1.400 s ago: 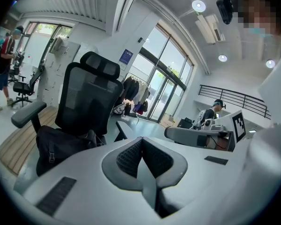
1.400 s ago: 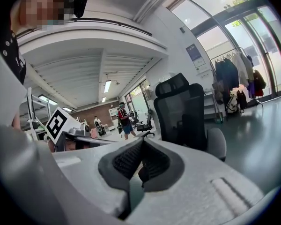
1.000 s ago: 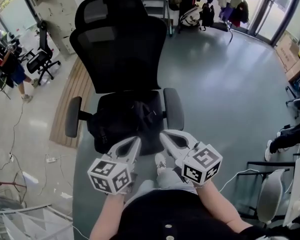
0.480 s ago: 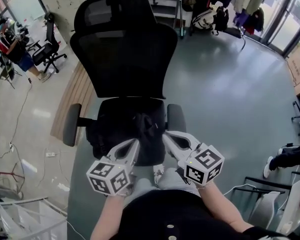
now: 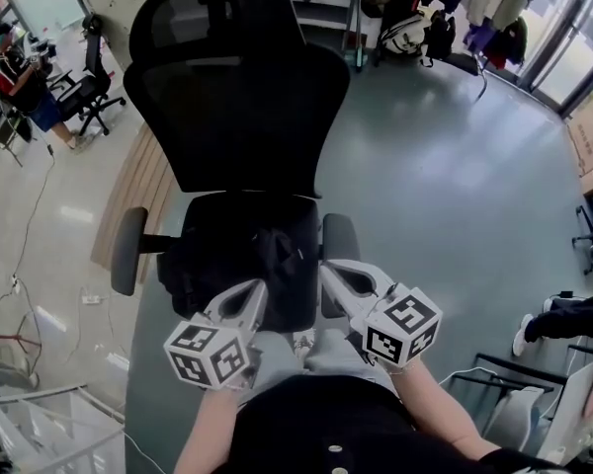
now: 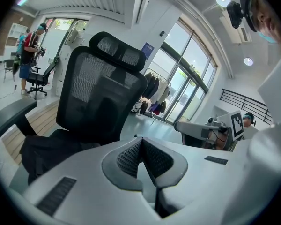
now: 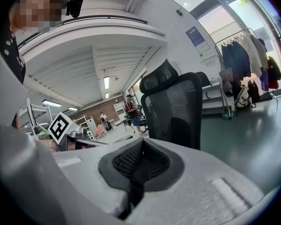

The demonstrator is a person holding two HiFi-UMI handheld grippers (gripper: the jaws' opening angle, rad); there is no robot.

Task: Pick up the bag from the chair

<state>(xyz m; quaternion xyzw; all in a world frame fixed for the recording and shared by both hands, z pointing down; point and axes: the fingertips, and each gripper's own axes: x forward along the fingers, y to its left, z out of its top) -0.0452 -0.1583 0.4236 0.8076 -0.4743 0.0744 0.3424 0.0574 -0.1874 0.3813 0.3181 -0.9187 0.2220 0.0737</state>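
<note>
The left gripper (image 5: 254, 288) and right gripper (image 5: 327, 269) both have their jaws pressed together, empty. The black bag (image 5: 232, 255) lies on the office chair (image 5: 242, 97) seat just ahead of their tips, lengthwise across. The left gripper is nearer its middle.

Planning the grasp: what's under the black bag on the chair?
The bag lies on the chair seat. Only a strip of seat at its right side shows. Black on black, the rest of the cushion and anything beneath the bag is covered.
</note>
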